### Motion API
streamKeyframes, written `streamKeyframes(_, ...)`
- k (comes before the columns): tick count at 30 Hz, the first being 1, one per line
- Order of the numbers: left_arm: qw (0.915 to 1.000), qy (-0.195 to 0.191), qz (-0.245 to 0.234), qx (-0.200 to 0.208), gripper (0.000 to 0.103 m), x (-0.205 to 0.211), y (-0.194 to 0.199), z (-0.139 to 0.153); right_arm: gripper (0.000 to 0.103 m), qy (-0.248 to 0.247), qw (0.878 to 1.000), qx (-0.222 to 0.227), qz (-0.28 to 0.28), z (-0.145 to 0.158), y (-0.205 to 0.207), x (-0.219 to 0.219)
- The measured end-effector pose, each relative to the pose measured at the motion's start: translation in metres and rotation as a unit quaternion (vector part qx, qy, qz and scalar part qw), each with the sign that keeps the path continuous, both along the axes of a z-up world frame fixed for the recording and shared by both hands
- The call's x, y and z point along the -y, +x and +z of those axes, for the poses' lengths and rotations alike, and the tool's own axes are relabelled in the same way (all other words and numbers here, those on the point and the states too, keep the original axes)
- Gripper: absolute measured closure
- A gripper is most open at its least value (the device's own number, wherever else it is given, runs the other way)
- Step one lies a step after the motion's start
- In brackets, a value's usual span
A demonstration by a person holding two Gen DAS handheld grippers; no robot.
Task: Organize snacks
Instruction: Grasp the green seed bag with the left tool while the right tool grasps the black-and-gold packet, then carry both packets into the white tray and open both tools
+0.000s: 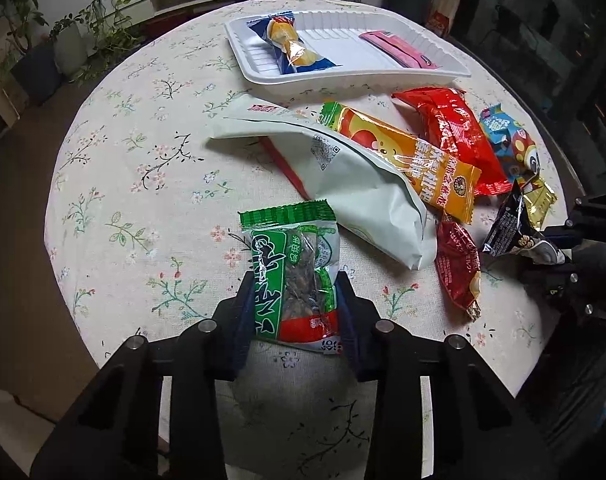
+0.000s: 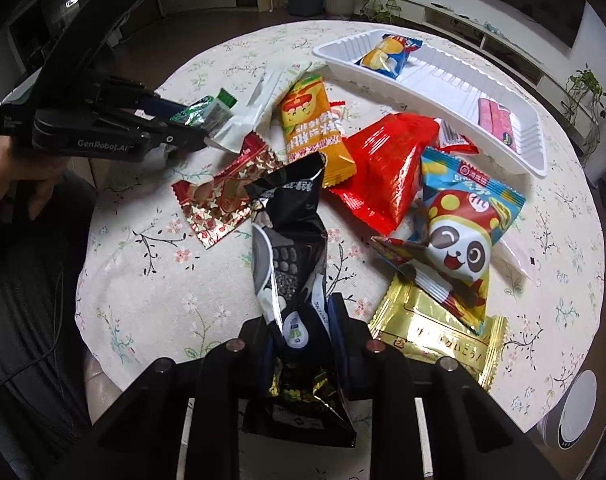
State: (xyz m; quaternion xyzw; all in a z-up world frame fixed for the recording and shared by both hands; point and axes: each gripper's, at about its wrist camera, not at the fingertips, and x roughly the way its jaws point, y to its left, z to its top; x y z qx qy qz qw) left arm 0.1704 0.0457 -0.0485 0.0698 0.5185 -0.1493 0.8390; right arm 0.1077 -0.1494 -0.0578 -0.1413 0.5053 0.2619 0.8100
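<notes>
Two grippers, each pinching one packet. Left gripper [image 1: 295, 300] has its jaws pressed on the green packet [image 1: 293, 276]; packet sits between the pads, long axis running near-to-far, serrated green end pointing far, near end sticking out behind the pads. Right gripper [image 2: 303, 320] has its jaws clamped on the black packet [image 2: 291, 248]; long axis also near-to-far, far end leaning left, crumpled gold-black tail hanging behind the jaws.

White tray [image 1: 351, 76] at far side of the table [image 1: 115, 184]: two items in it, blue-wrapped cake [image 1: 291, 46] at left, pink pack [image 1: 399, 50] at right.

Loose pile on the cloth: six packets; white pouch [image 1: 343, 172], orange bar [image 1: 407, 156], red bag [image 1: 451, 132], panda bag [image 2: 455, 236], gold pack [image 2: 435, 336], dark red packet [image 1: 459, 268].
</notes>
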Motion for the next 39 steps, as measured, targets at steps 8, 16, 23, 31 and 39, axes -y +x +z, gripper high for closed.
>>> streamKeyframes(8, 0.9989, -0.045, 0.007, 0.010, 0.071, -0.013, -0.017, 0.012, 0.079, 0.027, 0.999, 0.013, -0.019, 0.012, -0.005, 0.008)
streamKeyframes(16, 0.9949, -0.099, 0.004, 0.016, 0.071, -0.018, -0.033, 0.030, 0.079, 0.087, 0.994, 0.018, -0.059, 0.028, -0.011, 0.029)
streamKeyframes(23, 0.9913, -0.127, -0.007, 0.031, 0.071, -0.008, -0.032, 0.052, 0.079, 0.123, 0.987, 0.014, -0.098, 0.035, -0.011, 0.057)
streamKeyframes(31, 0.9873, -0.153, -0.002, 0.043, 0.071, -0.009, -0.001, 0.076, 0.079, 0.147, 0.976, 0.031, -0.159, 0.052, 0.001, 0.105)
streamKeyframes(39, 0.9851, -0.160, 0.000, 0.063, 0.071, 0.002, 0.062, 0.108, 0.079, 0.171, 0.958, 0.048, -0.225, 0.078, 0.044, 0.159)
